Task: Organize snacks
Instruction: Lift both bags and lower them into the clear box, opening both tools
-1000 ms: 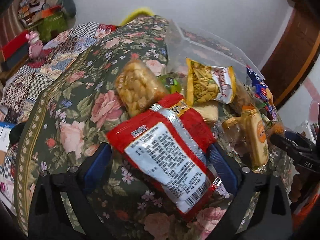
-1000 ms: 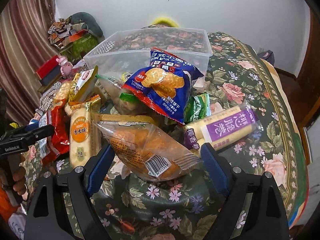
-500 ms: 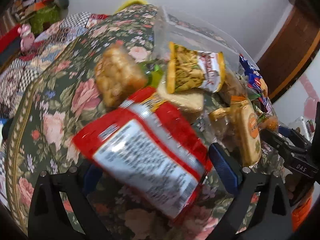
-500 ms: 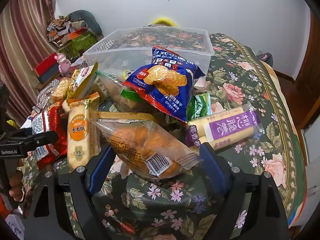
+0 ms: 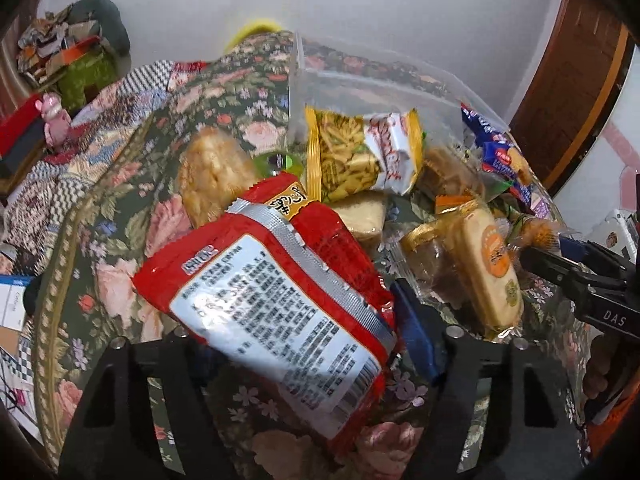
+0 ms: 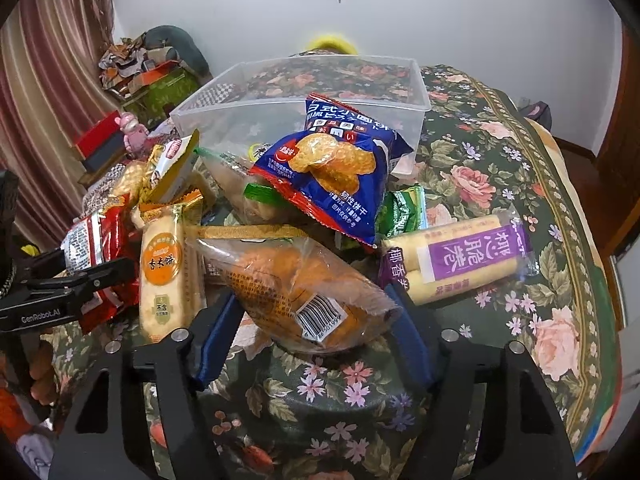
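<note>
A heap of snacks lies on the floral tablecloth [image 6: 500,168] in front of a clear plastic box [image 6: 224,120]. My left gripper [image 5: 296,320] is closing its jaws on a red snack packet [image 5: 280,280]. The packet sits tilted between them, its right edge crumpled against the blue pad [image 5: 416,332]; the other pad is hidden behind it. My right gripper [image 6: 312,304] is closing too, both blue pads [image 6: 216,340] touching the ends of a clear-wrapped orange bread packet [image 6: 296,284]. From the right wrist view the left gripper [image 6: 100,276] shows beside the red packet [image 6: 100,236].
Around the held packets lie a blue biscuit bag [image 6: 336,172], a purple-labelled roll pack [image 6: 460,260], an orange-labelled rice cracker [image 6: 164,272], a yellow noodle snack bag [image 5: 360,152] and a puffed-rice bar [image 5: 212,172]. Clutter and curtains stand at the far left.
Both grippers' jaws have narrowed onto their packets. The red packet has tilted and shifted with the left gripper. The right gripper has stayed put.
</note>
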### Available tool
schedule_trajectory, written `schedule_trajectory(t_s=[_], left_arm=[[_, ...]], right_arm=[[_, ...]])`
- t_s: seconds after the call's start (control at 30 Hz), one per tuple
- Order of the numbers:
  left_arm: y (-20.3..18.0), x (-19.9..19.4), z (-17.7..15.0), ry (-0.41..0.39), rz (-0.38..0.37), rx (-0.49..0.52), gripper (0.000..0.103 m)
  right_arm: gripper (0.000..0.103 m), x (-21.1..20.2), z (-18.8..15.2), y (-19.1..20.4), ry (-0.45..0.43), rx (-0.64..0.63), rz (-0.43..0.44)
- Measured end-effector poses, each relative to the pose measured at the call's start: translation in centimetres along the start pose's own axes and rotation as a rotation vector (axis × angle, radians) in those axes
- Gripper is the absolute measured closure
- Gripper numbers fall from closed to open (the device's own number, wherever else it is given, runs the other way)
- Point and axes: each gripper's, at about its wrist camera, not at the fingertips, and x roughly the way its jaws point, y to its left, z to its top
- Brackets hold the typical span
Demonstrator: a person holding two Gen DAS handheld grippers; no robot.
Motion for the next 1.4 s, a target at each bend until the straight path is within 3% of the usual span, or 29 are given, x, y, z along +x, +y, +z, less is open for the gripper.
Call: schedule_trajectory(t_s=[0.13, 0.4, 0.67, 1.07, 1.4], left_arm=[[-0.5, -1.8, 0.2, -0.034, -0.016, 0.022, 0.061], [-1.4, -3.8, 1.1, -0.089, -0.023, 0.06, 0.084], [-2.0, -5.4, 2.2, -0.127, -0.017, 0.077, 0.084], [-3.0, -8.5, 7.2, -0.262, -0.015, 0.128, 0.084], [-3.8, -6.1, 12.6, -0.304, -0.035, 0.138, 0.084]], right_arm=[[0.039, -0.5, 0.0, 0.2, -0.014, -0.001, 0.003], [0.04, -2.4, 0.4, 0.3, -0.071, -0.005, 0.015], [0.04, -4.3, 1.6, 0.1, -0.137, -0.011, 0.001], [0.04, -5.7, 6.1, -0.7, -0.247, -0.012, -0.021], [0.04, -4.5, 9.8, -1.1, -0.296, -0.029, -0.055]])
